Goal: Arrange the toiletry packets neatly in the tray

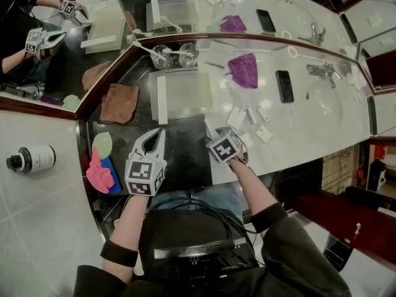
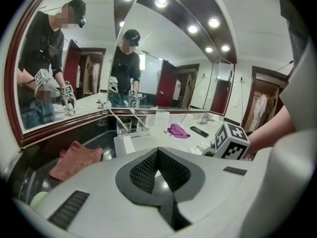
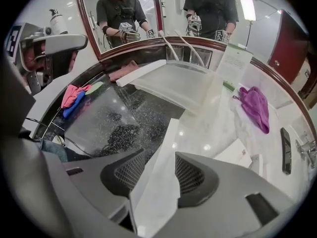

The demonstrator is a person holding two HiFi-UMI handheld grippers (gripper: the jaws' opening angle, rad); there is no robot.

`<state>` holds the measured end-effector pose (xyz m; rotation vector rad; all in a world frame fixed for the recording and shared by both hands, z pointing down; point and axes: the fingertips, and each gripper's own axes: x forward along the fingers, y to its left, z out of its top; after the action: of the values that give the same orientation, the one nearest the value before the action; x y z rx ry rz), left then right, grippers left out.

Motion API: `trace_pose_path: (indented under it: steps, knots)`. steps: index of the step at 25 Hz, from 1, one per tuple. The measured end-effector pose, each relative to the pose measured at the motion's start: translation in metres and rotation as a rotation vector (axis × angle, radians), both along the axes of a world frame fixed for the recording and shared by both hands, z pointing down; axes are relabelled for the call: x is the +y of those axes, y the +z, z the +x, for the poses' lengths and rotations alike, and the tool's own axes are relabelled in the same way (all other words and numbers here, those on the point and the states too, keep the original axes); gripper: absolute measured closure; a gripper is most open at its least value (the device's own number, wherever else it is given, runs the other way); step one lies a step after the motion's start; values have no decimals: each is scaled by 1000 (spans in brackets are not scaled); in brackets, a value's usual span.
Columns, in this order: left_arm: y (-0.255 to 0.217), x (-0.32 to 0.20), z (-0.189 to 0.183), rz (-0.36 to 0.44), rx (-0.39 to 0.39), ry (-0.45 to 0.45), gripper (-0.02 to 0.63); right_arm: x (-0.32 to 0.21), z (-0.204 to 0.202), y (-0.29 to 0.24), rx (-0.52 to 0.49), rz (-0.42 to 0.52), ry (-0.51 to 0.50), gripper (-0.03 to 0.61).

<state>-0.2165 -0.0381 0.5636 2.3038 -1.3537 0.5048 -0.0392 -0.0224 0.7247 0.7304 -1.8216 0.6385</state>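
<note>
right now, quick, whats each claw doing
left claw: closed, nothing in it
right claw: closed on a white packet

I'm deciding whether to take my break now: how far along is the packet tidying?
Done: nothing that shows; the tray looks empty. In hand: the right gripper grips one white packet near the counter edge, short of the tray; the left gripper is shut and empty. Left: this packet and several loose packets lying on the counter to the right of the tray.
</note>
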Motion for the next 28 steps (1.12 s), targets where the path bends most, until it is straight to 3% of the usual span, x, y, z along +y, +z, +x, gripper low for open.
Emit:
trace_pose_path:
  steps: [6,12,21,28]
  knots:
    - [1,0,-9,-7,-4,-21,614,9,3,16,23,-58,23,498]
    - [2,0,-12,-14,-7,-31,614,6,2,15,10,-67,33,505]
    - [2,2,-10,-3,-13,-29,614,-11,-3,-20,-53,46,40,505]
    - [-6,6,-6,17,-25,-40,614,-18,-19,-77,-252,178,43,495]
